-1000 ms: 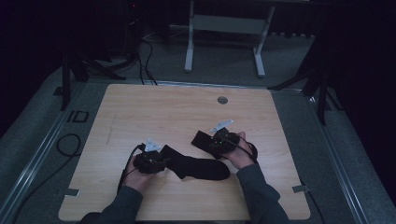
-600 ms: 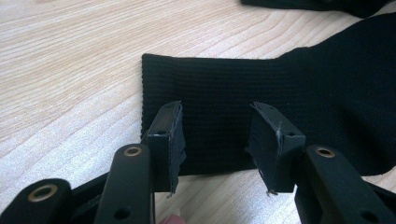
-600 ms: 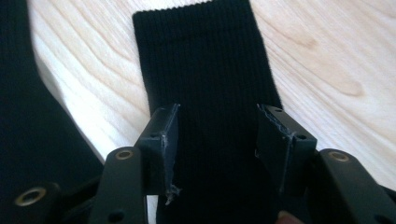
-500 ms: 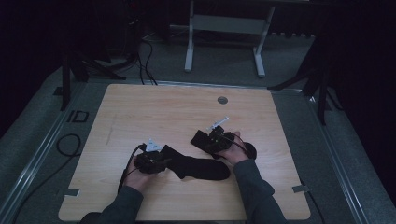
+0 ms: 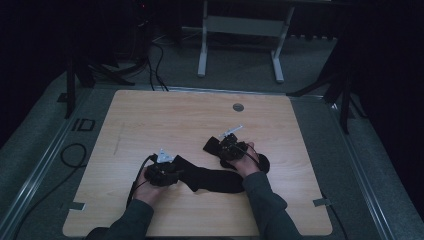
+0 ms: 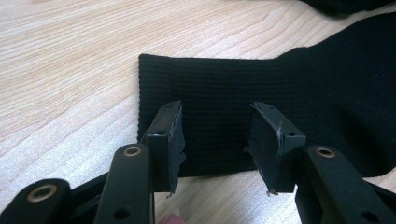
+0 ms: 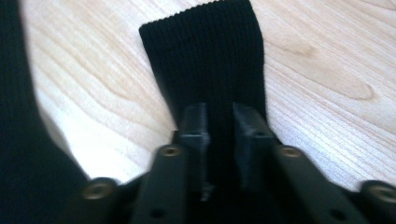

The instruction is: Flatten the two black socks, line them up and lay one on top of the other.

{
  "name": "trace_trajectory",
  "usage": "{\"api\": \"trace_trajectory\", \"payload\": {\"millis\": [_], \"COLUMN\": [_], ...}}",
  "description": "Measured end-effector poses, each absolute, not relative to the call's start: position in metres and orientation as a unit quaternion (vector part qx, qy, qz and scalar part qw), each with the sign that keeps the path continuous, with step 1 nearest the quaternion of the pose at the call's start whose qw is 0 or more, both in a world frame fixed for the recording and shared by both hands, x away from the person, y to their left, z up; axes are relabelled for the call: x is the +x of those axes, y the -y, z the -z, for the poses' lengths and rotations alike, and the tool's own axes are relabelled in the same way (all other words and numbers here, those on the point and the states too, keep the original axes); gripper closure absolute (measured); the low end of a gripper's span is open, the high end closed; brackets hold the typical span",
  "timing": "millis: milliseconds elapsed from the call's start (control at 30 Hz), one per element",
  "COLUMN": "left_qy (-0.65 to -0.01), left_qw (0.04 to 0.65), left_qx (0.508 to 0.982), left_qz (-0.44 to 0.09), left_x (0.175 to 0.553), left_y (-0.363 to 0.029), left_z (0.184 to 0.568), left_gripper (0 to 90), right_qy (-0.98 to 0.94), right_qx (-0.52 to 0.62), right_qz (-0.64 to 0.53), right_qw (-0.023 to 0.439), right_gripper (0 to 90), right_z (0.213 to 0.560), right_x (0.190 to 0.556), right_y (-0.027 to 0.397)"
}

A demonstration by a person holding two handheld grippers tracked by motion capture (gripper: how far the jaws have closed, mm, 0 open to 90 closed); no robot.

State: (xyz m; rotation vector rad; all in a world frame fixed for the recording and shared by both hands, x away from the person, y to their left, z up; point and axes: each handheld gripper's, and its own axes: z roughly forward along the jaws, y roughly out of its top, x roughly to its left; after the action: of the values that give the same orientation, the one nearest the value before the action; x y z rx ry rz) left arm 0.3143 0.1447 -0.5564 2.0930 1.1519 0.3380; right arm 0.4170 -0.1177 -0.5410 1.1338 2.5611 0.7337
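We are working with two black socks on the wooden table (image 5: pixel 150 115), near our edge of it. One sock (image 5: pixel 215 179) lies flat between our hands, stretched from the left tongs (image 5: pixel 175 172) toward our right forearm. The other sock (image 5: pixel 212 146) lies just beyond it on the right, its ribbed cuff pointing away from us toward the middle of the table.

Our left tongs (image 6: pixel 217 140) stand open over the cuff end of the near sock (image 6: pixel 280 93). In the left gripper view the two jaws sit apart above the ribbed fabric, close to its lower edge, and the cloth lies flat and unpinched between them. The cuff's straight edge lies just past the left jaw, with bare wood on that side.

Our right tongs (image 7: pixel 220 123) have just been closing, and now they are drawn in on the far sock (image 7: pixel 210 60). In the right gripper view a narrow fold of the black fabric runs up between the two jaws, which press against it from both sides, and the cuff stretches on past them, lying flat on the wood. A dark, blurred mass of cloth fills the left side of that view.

In the high view both our hands rest low at the table, well apart, each at its own sock. A small round grommet (image 5: pixel 238 107) sits in the tabletop near the far edge.
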Motion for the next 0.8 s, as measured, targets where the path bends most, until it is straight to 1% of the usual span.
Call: {"api": "trace_trajectory", "payload": {"millis": [67, 167, 333, 467, 800], "left_qy": [-0.446, -0.445, -0.446, -0.444, -0.443], "left_qw": [0.357, 0.357, 0.358, 0.356, 0.355], "left_qx": [0.810, 0.811, 0.810, 0.812, 0.813], "left_qz": [-0.131, -0.130, -0.130, -0.132, -0.131], "left_x": [0.314, 0.315, 0.315, 0.314, 0.314], "left_y": [-0.145, -0.145, -0.145, -0.144, -0.143], "left_z": [0.556, 0.556, 0.557, 0.557, 0.557], "left_gripper": [55.0, 55.0, 54.8, 54.2, 54.0], "right_qy": [-0.875, -0.876, -0.873, -0.868, -0.847], "right_qx": [0.397, 0.396, 0.395, 0.388, 0.385], "right_qz": [-0.249, -0.249, -0.262, -0.287, -0.352], "right_qw": [0.123, 0.114, 0.116, 0.118, 0.104], "right_gripper": [82.9, 83.4, 83.8, 83.7, 83.7], "right_z": [0.541, 0.540, 0.535, 0.521, 0.483], "right_x": [0.418, 0.417, 0.409, 0.402, 0.377], "right_y": [0.116, 0.115, 0.118, 0.126, 0.154]}}
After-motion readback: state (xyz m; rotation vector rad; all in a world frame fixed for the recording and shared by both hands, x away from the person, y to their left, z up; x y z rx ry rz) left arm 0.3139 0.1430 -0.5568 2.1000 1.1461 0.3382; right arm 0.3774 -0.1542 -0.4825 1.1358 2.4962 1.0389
